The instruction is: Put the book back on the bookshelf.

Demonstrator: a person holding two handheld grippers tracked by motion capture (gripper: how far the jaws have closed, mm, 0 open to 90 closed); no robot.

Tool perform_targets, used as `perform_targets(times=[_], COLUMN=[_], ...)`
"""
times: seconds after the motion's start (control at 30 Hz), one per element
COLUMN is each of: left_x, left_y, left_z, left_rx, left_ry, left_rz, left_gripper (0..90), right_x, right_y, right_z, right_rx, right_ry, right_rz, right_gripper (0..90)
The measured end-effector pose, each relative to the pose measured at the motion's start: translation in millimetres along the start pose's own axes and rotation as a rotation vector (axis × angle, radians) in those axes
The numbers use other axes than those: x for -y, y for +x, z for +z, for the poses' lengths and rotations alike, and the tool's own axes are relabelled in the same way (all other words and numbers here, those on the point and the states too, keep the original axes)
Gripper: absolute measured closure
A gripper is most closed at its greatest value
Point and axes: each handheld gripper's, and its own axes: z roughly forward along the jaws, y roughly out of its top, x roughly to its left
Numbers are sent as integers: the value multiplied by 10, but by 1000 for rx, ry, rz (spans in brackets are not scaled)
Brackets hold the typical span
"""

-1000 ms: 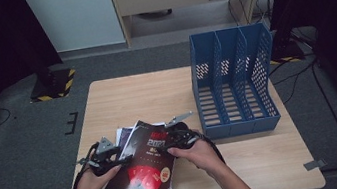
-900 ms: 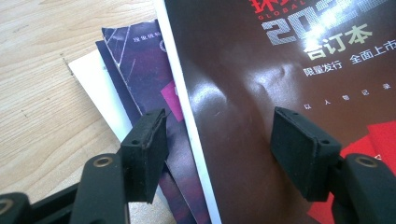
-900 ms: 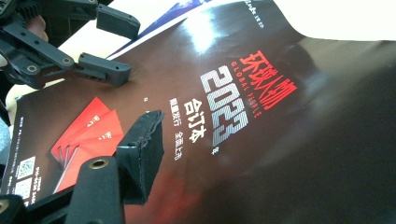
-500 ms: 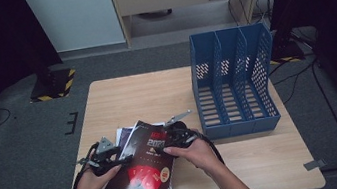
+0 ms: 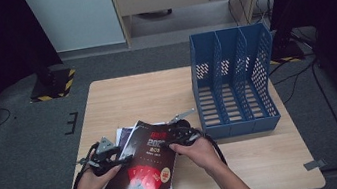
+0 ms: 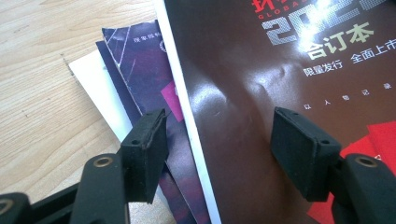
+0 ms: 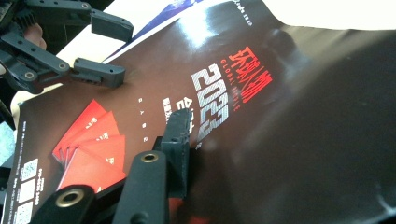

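A glossy dark magazine with red print tops a small stack at the table's front left. My left gripper is at its left edge. Its jaws stand open over that edge, one pad above a purple magazine below and one above the dark cover. My right gripper is at the magazine's far right corner. Its jaws have just been closing with the cover between them. One pad presses on the cover, which curls up and hides the other jaw. The left gripper also shows beyond.
A blue three-slot file rack stands at the table's right side, close to my right hand. A white sheet lies under the purple magazine. The bare wooden tabletop stretches behind the stack. Floor cables lie around the table.
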Motion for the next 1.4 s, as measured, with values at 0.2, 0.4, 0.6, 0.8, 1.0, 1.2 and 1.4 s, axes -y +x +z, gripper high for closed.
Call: perform_targets(times=[0.2, 0.4, 0.6, 0.8, 1.0, 1.2, 1.4], left_x=[-4, -12, -14, -28, -93, -198, -450], left_y=[-7, -16, 10, 22, 44, 187, 394], left_z=[0, 2, 7, 7, -45, -116, -307], left_rx=[-4, -14, -18, -20, -10, -18, -33], left_ry=[1, -2, 2, -1, -32, -39, -79], left_rz=[-1, -3, -23, -17, -16, -18, -28], left_gripper=[358, 342, 273, 216, 151, 90, 60], right_x=[-43, -135, -328, -453, -646, -828, -1029], right_y=[33, 39, 69, 55, 57, 77, 147], right_z=[-29, -31, -55, -47, -100, -174, -269], right_rx=[3, 7, 5, -9, -26, -31, -32], right_ry=[-21, -32, -46, -57, -82, -104, -107], right_rz=[-3, -10, -12, -2, -10, -28, -76], right_gripper=[691, 727, 776, 806, 842, 868, 870])
